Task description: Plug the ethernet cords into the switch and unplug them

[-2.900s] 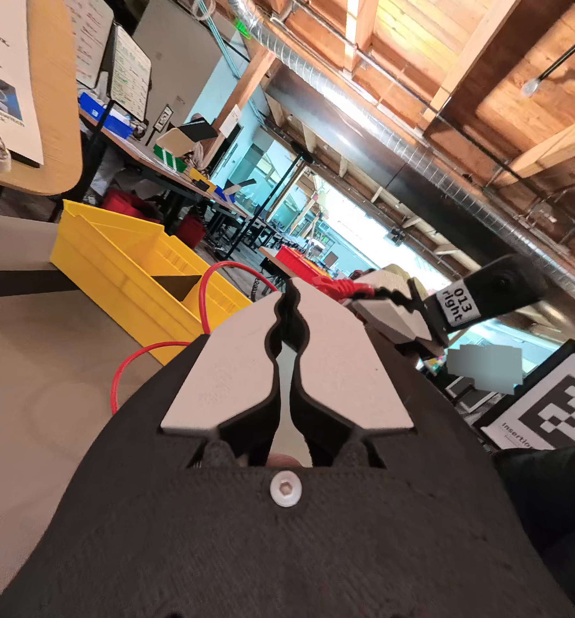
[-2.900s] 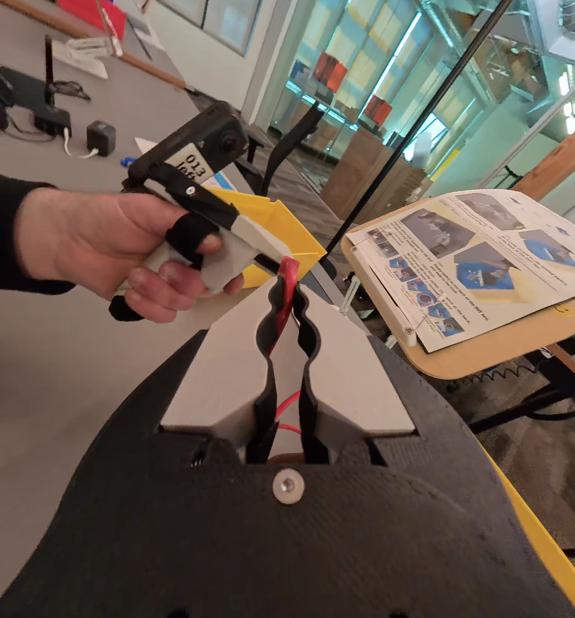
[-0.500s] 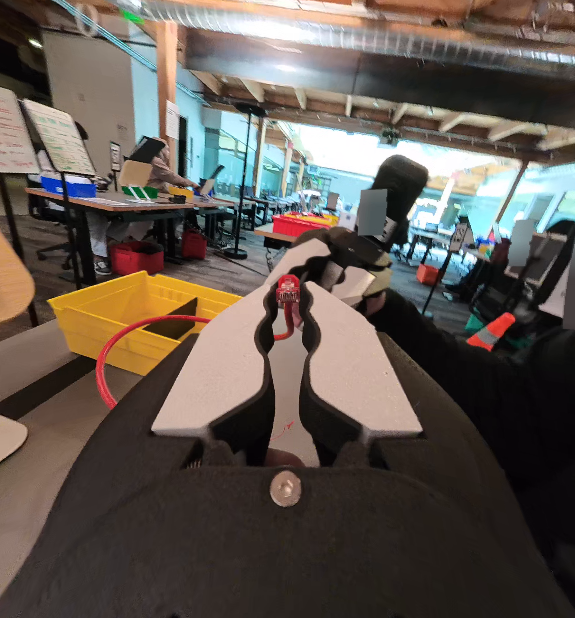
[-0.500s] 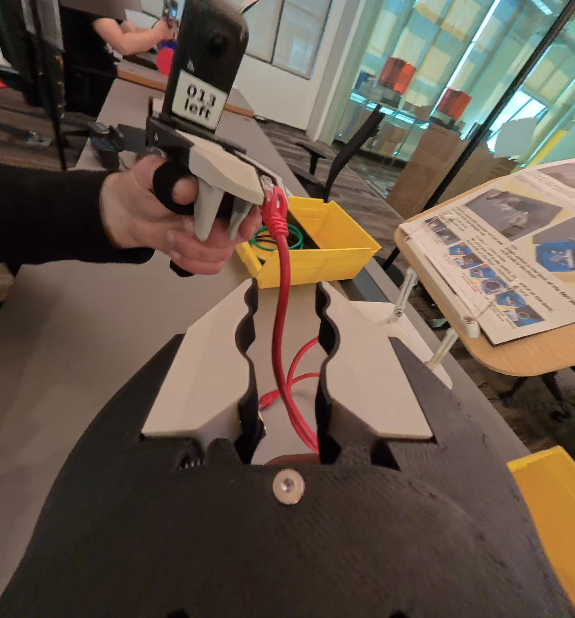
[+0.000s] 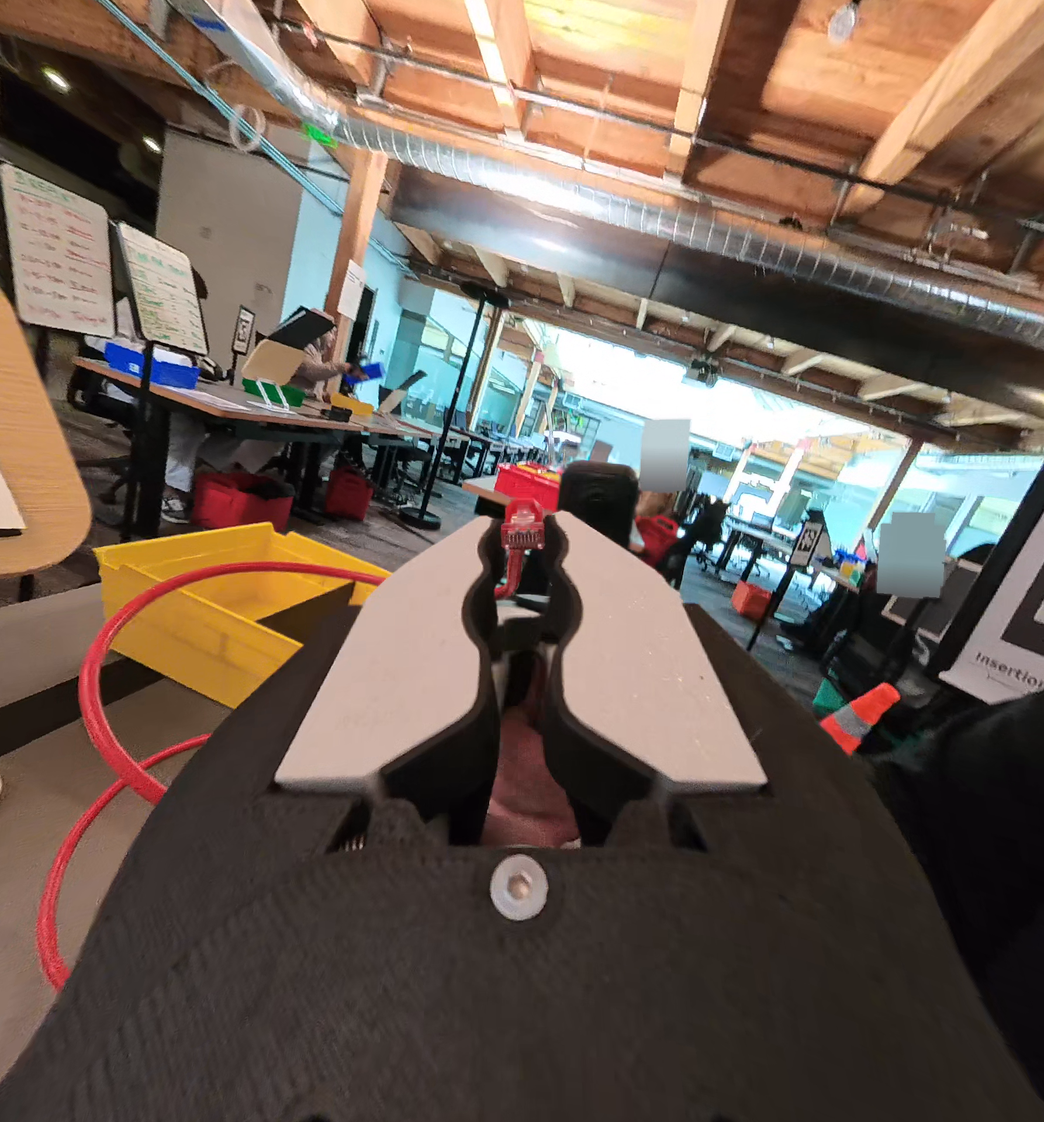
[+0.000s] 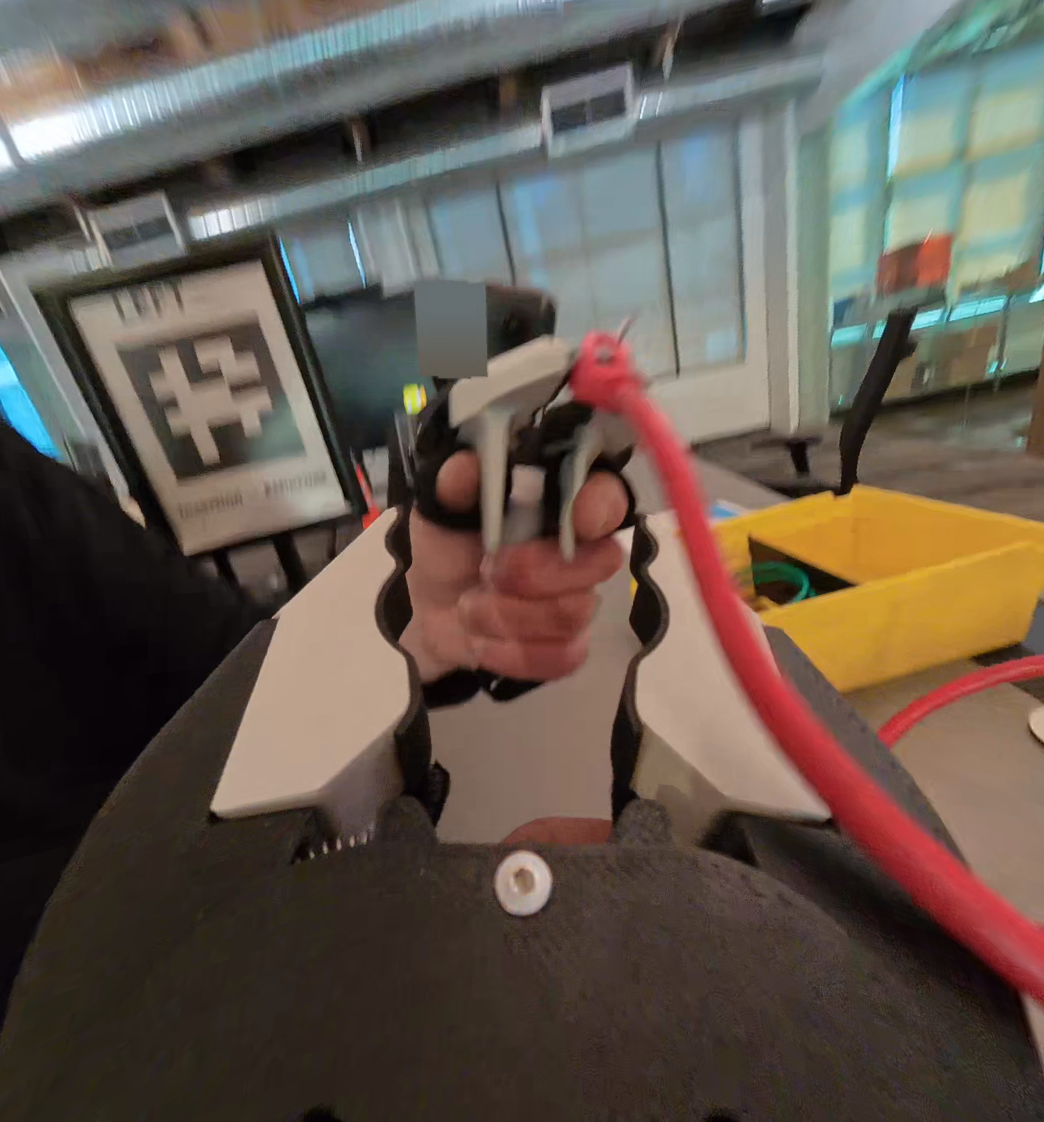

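Red cord (image 5: 119,662) loops off the table up into the left tongs (image 5: 522,537), pinched on its plug (image 5: 522,533), which points forward along the fingers. The right tongs (image 6: 519,583) gape empty, facing them. The switch seems out of view.

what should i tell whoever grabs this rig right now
Left tool: shut on the red ethernet cord just behind its plug, which points forward past the fingertips.
Right tool: open and empty, facing the left tool; the cord passes over its right finger without being gripped.
The cord trails down to the table. The yellow bin holds a green cord.
Done: cord picked up, plug presented at the left tool's tip.
Left: no switch shows in either view, so find it, plug this cord in, do the others, then unplug them.
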